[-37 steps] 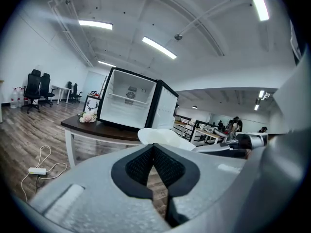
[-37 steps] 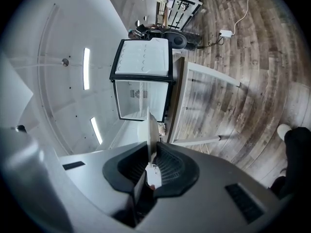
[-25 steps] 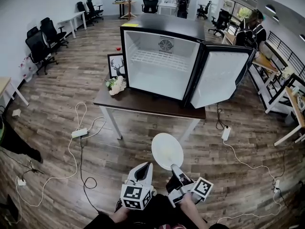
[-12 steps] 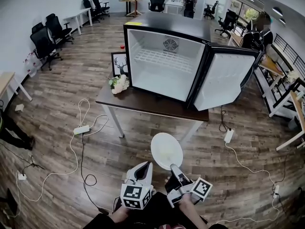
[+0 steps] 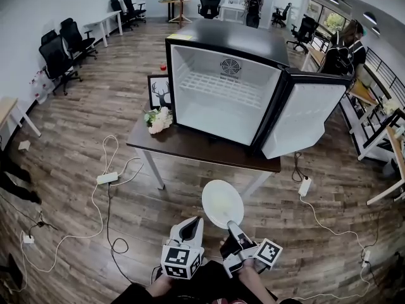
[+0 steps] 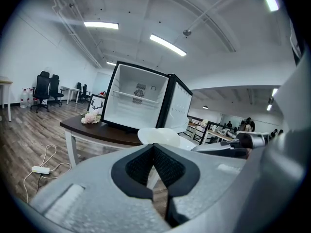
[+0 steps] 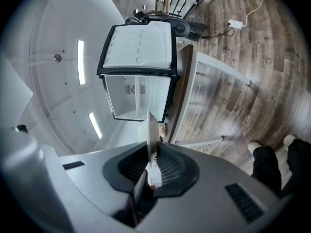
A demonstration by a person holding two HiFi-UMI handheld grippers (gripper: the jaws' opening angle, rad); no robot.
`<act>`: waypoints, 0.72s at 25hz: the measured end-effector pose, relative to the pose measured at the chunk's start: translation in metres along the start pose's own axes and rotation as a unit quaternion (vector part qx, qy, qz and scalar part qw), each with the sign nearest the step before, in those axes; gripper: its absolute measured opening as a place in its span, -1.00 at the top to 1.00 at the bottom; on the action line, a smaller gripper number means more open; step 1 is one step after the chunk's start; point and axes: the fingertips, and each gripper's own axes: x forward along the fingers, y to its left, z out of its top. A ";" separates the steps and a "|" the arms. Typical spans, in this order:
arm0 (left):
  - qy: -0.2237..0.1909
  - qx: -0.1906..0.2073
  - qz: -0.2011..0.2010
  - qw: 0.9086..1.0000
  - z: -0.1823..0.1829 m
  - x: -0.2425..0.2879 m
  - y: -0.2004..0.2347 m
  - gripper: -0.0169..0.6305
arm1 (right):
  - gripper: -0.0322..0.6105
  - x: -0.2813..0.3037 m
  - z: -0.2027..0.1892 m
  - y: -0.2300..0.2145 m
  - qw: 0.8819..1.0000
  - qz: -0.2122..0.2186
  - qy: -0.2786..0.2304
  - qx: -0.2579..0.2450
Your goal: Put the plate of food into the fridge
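A white round plate (image 5: 222, 201) is held out flat in front of me, with a faint pale patch on its top. My right gripper (image 5: 232, 226) is shut on its near rim; in the right gripper view the plate (image 7: 149, 128) shows edge-on between the pads. My left gripper (image 5: 189, 230) hangs beside it at the left, shut and holding nothing, and its view shows the plate (image 6: 158, 136) just ahead to the right. The fridge (image 5: 223, 95) stands on a dark table (image 5: 190, 147) beyond the plate, its door (image 5: 302, 118) swung open to the right. Its white inside holds a wire shelf.
A bunch of flowers (image 5: 156, 119) and a framed deer picture (image 5: 159, 90) stand on the table left of the fridge. Cables and a power strip (image 5: 106, 177) lie on the wooden floor at the left, another strip (image 5: 304, 186) at the right. Office chairs and desks line the room's edges.
The fridge and table have drifted slightly lower and to the right in the head view. Both grippers and the plate keep their places in the frame.
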 end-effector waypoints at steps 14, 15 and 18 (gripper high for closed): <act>0.009 0.005 -0.036 0.999 0.041 0.068 0.071 0.92 | 0.71 0.097 0.021 0.008 0.999 -0.009 -0.033 0.005; 0.010 0.007 -0.040 0.999 0.044 0.073 0.077 0.92 | 0.71 0.105 0.022 0.009 0.999 -0.008 -0.038 0.008; 0.013 0.011 -0.052 0.999 0.054 0.088 0.097 0.92 | 0.71 0.128 0.024 0.011 0.998 -0.007 -0.054 0.014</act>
